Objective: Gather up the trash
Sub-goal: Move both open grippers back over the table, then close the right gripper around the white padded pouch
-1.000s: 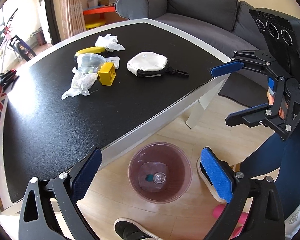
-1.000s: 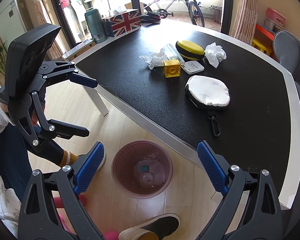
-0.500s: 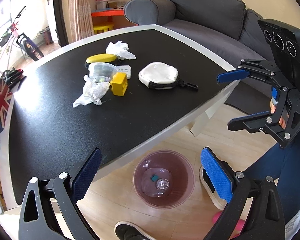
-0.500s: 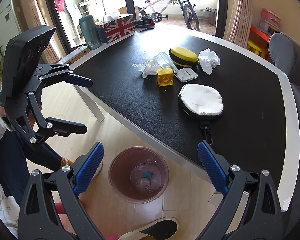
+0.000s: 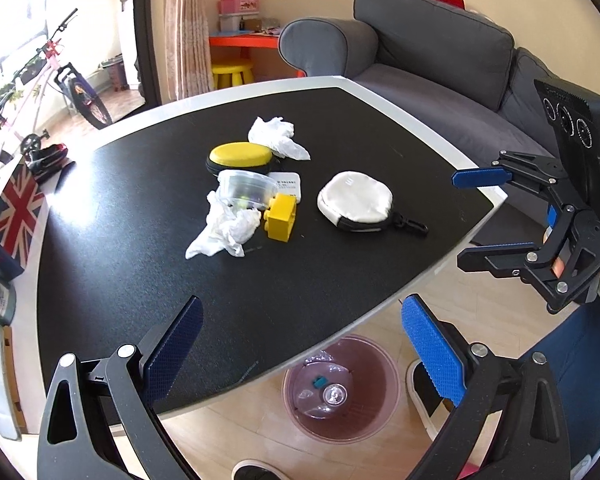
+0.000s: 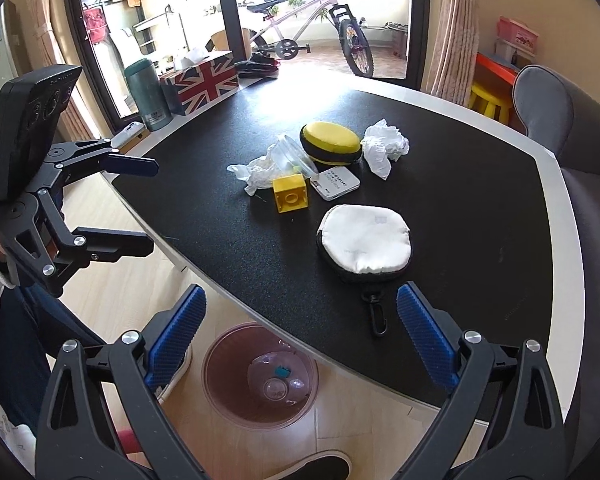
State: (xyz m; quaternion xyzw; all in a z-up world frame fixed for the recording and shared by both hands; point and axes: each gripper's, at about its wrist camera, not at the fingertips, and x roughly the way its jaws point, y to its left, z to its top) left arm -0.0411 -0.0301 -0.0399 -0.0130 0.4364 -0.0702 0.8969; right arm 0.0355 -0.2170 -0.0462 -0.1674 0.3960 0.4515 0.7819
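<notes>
Two crumpled white tissues lie on the black table: one [image 5: 224, 230] [image 6: 258, 170] by a clear plastic cup [image 5: 246, 189] [image 6: 290, 154], the other [image 5: 276, 136] [image 6: 382, 146] beyond the yellow case. A pink trash bin [image 5: 340, 390] [image 6: 260, 376] stands on the floor under the table's near edge and holds clear plastic trash. My left gripper [image 5: 304, 344] [image 6: 136, 204] is open and empty above the table edge. My right gripper [image 6: 300, 336] [image 5: 476, 216] is open and empty above the bin and the edge.
On the table [image 5: 100, 280] lie a yellow toy brick [image 5: 280, 216], a yellow zip case [image 5: 240, 156], a white round pouch [image 5: 356, 200] and a small white card [image 5: 288, 182]. A Union Jack box [image 6: 202, 80] and a green flask [image 6: 148, 96] stand at the far edge. A grey sofa [image 5: 440, 52] flanks the table.
Both grippers have risen and moved forward over the table edge, still open. The bin now sits lower in both views and the table items look nearer.
</notes>
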